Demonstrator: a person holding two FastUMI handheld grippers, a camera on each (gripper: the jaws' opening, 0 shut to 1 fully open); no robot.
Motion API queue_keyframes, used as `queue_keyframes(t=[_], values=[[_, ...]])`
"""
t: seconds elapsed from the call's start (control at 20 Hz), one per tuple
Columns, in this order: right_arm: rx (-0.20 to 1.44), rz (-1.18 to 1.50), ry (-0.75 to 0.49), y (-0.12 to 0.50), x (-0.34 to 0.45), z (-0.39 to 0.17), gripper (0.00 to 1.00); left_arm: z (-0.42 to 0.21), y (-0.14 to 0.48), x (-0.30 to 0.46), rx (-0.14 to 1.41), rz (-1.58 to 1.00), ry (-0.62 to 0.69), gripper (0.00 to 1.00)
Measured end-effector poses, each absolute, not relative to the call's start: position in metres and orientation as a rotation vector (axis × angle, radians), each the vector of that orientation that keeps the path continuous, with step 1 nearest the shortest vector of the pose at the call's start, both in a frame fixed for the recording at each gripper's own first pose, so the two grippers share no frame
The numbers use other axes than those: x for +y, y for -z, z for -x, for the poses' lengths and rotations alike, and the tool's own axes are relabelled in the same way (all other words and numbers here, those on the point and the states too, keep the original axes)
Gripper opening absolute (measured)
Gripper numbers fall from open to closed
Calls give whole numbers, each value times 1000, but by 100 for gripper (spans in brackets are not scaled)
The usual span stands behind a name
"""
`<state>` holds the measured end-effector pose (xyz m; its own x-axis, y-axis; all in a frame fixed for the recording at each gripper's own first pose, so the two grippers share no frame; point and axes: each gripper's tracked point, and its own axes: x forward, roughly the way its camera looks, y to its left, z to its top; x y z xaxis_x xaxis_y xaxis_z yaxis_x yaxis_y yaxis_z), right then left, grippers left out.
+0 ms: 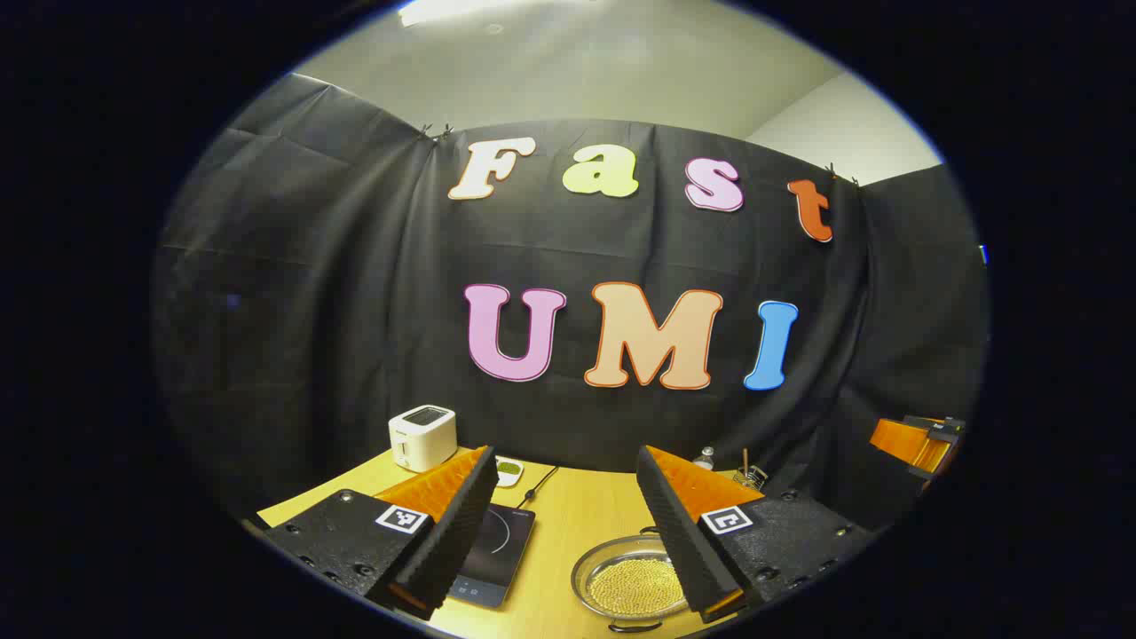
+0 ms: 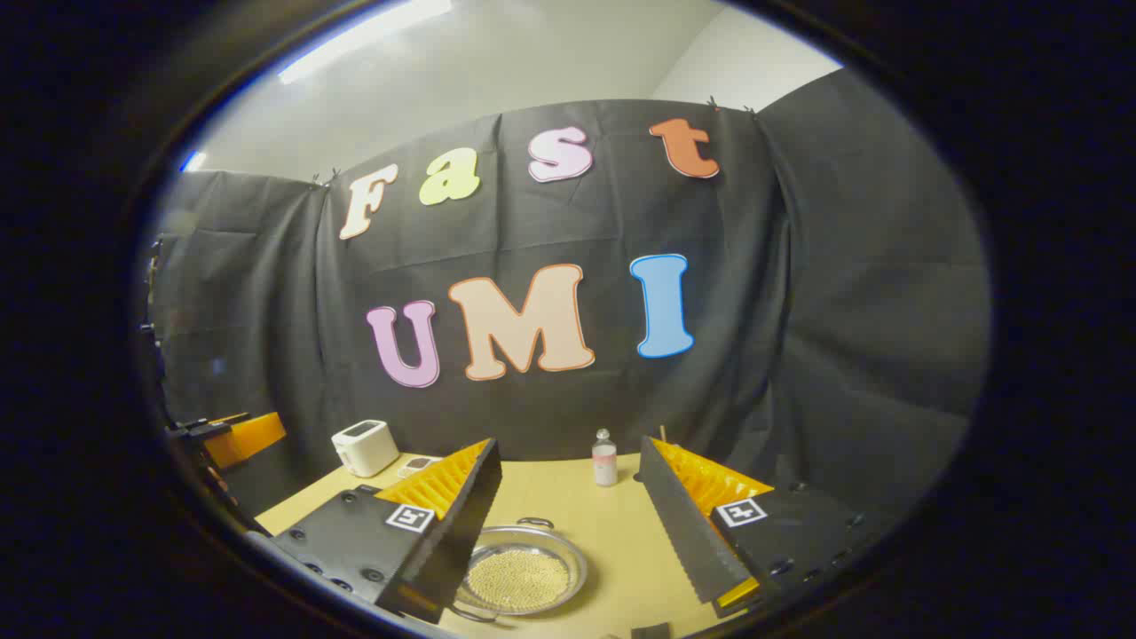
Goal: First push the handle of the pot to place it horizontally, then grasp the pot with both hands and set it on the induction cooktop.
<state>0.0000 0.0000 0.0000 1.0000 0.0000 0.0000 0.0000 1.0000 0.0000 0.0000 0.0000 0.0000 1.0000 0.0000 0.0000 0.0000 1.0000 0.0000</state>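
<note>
In the left gripper view we see the toaster (image 1: pixel 422 437) at ten o'clock, the cooktop (image 1: pixel 493 555) at seven, and the pot (image 1: pixel 632 581) at five on the table (image 1: pixel 577 515). Our left gripper (image 1: pixel 568 524) gapes wide, empty; the right gripper (image 2: pixel 568 519) likewise, pot at six.

Colours and patterns on the table

A pale yellow wooden table (image 1: pixel 577 524) is seen, with a silver pot (image 2: pixel 524 568) holding small golden beads, a glossy black cooktop (image 1: pixel 497 555) marked with a thin white arc, a white toaster (image 1: pixel 422 437), a small white dish (image 1: pixel 508 470) of green contents, and a clear bottle (image 2: pixel 604 459) with pinkish contents.
</note>
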Motion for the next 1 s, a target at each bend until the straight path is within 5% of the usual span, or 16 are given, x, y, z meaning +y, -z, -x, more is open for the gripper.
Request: queue_keyframes(t=[0.7, 0.75, 0.95, 1.0], values=[[-30, -3, 179, -6, 8, 44, 92, -17, 15, 0, 55, -40, 165, 96], [-32, -15, 191, -6, 11, 49, 99, -17, 14, 4, 55, -55, 171, 96], [-17, -40, 243, 0, 20, 65, 92, -12, 17, 16, 67, -78, 214, 96], [-16, -39, 255, 2, 22, 69, 99, -10, 17, 18, 66, -82, 221, 96]])
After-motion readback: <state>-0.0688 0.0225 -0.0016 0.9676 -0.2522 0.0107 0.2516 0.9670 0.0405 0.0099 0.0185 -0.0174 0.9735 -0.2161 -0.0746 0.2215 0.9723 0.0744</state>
